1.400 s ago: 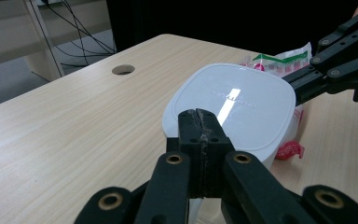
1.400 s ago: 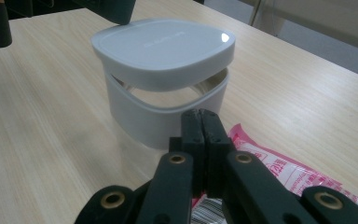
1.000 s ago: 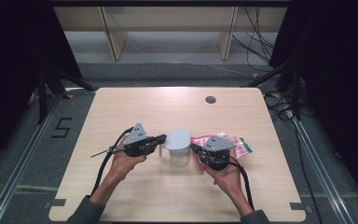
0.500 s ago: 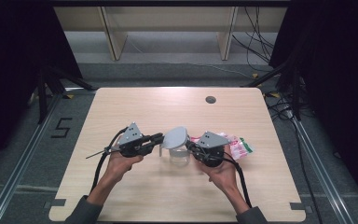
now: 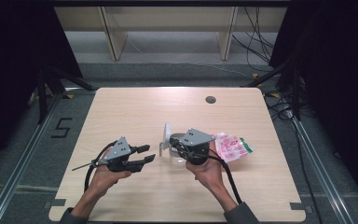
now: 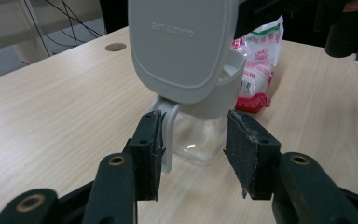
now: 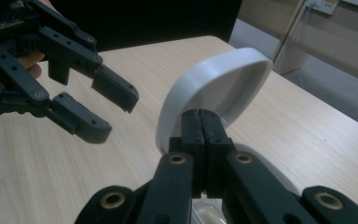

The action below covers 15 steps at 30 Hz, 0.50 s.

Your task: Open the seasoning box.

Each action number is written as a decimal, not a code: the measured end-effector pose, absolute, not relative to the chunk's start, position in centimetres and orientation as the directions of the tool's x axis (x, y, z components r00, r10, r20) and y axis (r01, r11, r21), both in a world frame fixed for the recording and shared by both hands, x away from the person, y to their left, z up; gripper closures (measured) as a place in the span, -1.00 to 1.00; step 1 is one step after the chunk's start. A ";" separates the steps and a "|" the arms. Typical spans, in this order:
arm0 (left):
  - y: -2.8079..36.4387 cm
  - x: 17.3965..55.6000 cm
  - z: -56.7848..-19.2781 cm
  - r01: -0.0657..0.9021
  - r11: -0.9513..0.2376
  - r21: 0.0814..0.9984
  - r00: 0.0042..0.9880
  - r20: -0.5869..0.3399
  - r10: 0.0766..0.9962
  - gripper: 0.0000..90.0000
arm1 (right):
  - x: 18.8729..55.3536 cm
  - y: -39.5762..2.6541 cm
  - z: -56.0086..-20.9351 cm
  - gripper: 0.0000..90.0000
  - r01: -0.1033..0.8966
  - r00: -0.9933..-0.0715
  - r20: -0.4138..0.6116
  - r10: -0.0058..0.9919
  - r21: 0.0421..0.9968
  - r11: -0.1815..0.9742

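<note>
Now the lid stands just beyond the left gripper's parted fingers.

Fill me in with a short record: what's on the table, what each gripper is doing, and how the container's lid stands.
Table: light wood
Container: clear, with grey top
Lid: flipped open, standing upright
Right gripper: jaws shut, at the container's rim by the raised lid
Left gripper: jaws have just been opening, nothing pressed between them; container just ahead
Packet: pink and white, lying behind the right gripper
</note>
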<state>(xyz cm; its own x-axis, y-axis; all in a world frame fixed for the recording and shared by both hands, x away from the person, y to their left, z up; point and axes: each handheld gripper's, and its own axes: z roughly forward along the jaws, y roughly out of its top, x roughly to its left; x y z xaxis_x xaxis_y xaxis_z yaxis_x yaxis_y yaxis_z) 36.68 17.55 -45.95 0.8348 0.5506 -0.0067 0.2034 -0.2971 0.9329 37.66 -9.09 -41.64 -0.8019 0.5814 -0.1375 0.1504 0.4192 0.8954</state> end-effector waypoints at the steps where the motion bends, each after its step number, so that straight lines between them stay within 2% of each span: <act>1: 17.7 36.5 -46.2 0.228 -0.277 0.933 0.827 -0.035 0.561 0.24 | 37.6 -8.8 -41.7 1.00 0.155 -0.805 -0.132 0.578 0.894 0.420; 4: 18.1 36.3 -46.6 0.214 -0.290 0.933 0.829 -0.016 0.559 0.23 | 37.5 -7.8 -41.7 1.00 0.128 -0.824 -0.153 0.545 0.888 0.442; 6: 18.3 36.1 -46.9 0.214 -0.302 0.929 0.828 -0.008 0.561 0.22 | 37.4 -7.7 -41.6 1.00 0.136 -0.816 -0.150 0.558 0.889 0.437; 8: 18.3 35.9 -47.0 0.218 -0.302 0.928 0.826 -0.011 0.563 0.18 | 37.3 -7.7 -41.7 1.00 0.137 -0.817 -0.148 0.558 0.889 0.437; 9: 18.2 35.7 -47.1 0.244 -0.278 0.929 0.817 -0.043 0.575 0.18 | 37.4 -7.9 -41.7 1.00 0.123 -0.820 -0.160 0.549 0.888 0.443; 10: 18.3 35.5 -47.0 0.247 -0.280 0.928 0.812 -0.040 0.582 0.15 | 37.1 -8.1 -41.8 1.00 0.147 -0.814 -0.141 0.563 0.889 0.435; 14: 18.3 35.3 -47.2 0.255 -0.274 0.927 0.809 -0.049 0.586 0.06 | 36.5 -10.6 -42.3 0.87 0.181 -0.794 -0.117 0.596 0.891 0.416; 15: 18.3 35.3 -47.3 0.254 -0.280 0.926 0.813 -0.048 0.580 -0.01 | 35.9 -12.3 -42.7 0.77 0.206 -0.777 -0.103 0.621 0.891 0.405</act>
